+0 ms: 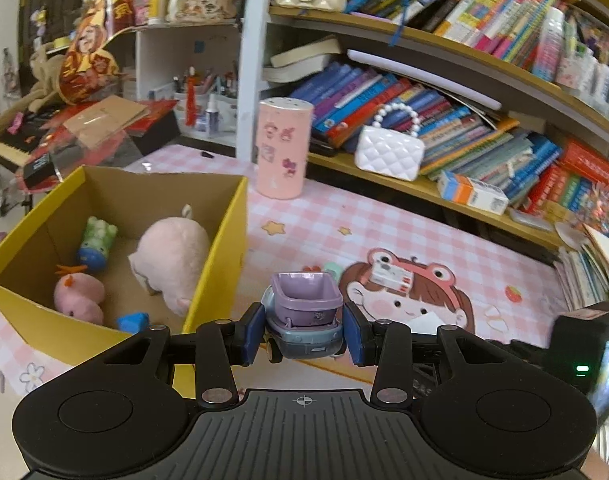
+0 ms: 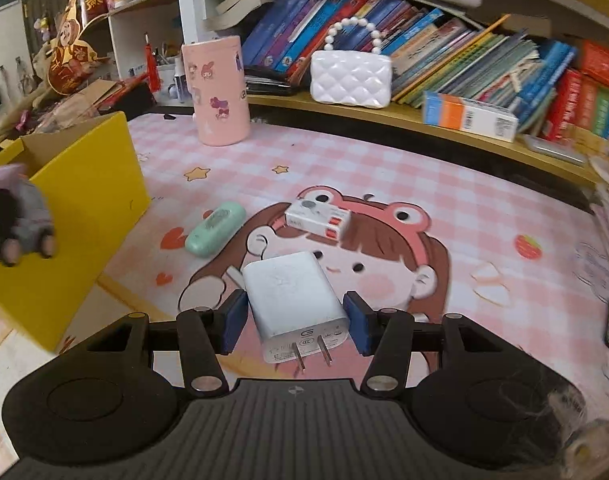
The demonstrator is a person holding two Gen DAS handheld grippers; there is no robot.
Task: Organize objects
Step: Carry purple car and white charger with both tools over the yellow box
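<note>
Pink checked cloth [image 2: 384, 168] covers the desk below crowded bookshelves. Left gripper [image 1: 303, 330] looks shut on a toy car [image 1: 304, 318], pads at its flanks, just right of the yellow box [image 1: 220, 248] holding soft toys. Right gripper [image 2: 295, 320] brackets a white charger [image 2: 294, 300], prongs toward the camera; whether both pads press it I cannot tell. Both are probably light, rigid and smooth plastic, best pinched on flat sides. Farther off lie a green case [image 2: 214, 233] and a small white box [image 2: 318, 220].
</note>
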